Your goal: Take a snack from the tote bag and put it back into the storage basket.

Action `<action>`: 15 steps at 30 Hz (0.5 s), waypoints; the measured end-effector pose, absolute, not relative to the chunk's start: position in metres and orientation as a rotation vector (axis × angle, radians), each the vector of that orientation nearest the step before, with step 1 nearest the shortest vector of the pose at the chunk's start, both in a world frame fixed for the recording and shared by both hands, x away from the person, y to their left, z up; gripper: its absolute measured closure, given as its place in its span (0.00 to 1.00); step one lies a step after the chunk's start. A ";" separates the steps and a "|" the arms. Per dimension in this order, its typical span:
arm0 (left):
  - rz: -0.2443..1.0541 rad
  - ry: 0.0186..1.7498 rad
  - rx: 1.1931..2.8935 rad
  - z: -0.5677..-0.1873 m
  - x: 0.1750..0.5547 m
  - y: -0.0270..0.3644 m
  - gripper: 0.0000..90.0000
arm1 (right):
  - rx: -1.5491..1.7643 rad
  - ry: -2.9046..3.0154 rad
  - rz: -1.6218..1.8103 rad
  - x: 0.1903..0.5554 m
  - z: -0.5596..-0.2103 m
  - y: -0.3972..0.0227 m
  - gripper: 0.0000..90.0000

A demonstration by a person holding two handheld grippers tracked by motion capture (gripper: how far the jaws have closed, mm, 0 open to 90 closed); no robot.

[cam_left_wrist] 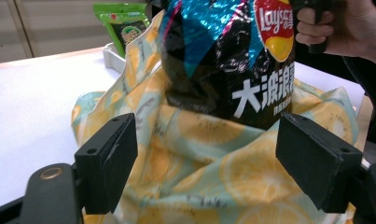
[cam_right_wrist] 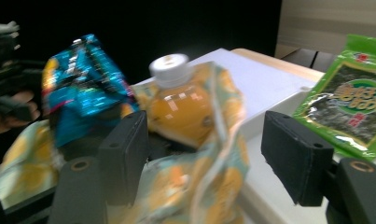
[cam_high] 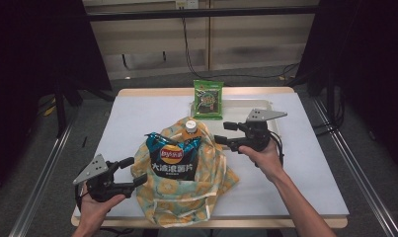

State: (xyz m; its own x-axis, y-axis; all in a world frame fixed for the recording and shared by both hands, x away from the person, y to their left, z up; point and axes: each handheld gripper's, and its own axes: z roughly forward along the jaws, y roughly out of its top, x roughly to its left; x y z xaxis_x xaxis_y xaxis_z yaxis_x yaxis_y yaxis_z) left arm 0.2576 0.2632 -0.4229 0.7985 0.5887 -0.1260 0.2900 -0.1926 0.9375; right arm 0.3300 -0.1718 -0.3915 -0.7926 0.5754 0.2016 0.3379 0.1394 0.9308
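Bag (cam_high: 186,187) with lemon print sits at the near middle of the desk (cam_high: 137,118). Chips (cam_high: 173,158) and bottle (cam_high: 190,127) stand in it. My left hand-held gripper (cam_high: 132,173) is open at the bag's left edge, gripping nothing. My right hand-held gripper (cam_high: 225,133) is open just right of the bottle, empty. Seaweed pack (cam_high: 209,98) stands at the far side.

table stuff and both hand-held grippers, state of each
bag: open at the top, slumped on the table
chips: sealed, upright in the bag
bottle: capped, upright in the bag
seaweed pack: sealed, leaning upright in the white tray
left hand-held gripper: open
right hand-held gripper: open
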 end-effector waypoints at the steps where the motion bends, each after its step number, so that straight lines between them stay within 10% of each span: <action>1: 0.315 0.673 1.793 -0.422 0.258 0.262 0.23 | 0.896 2.212 1.715 0.327 -0.390 -0.171 0.37; 15: 0.284 0.668 1.805 -0.414 0.276 0.245 0.33 | 0.754 2.338 1.777 0.306 -0.387 -0.138 0.30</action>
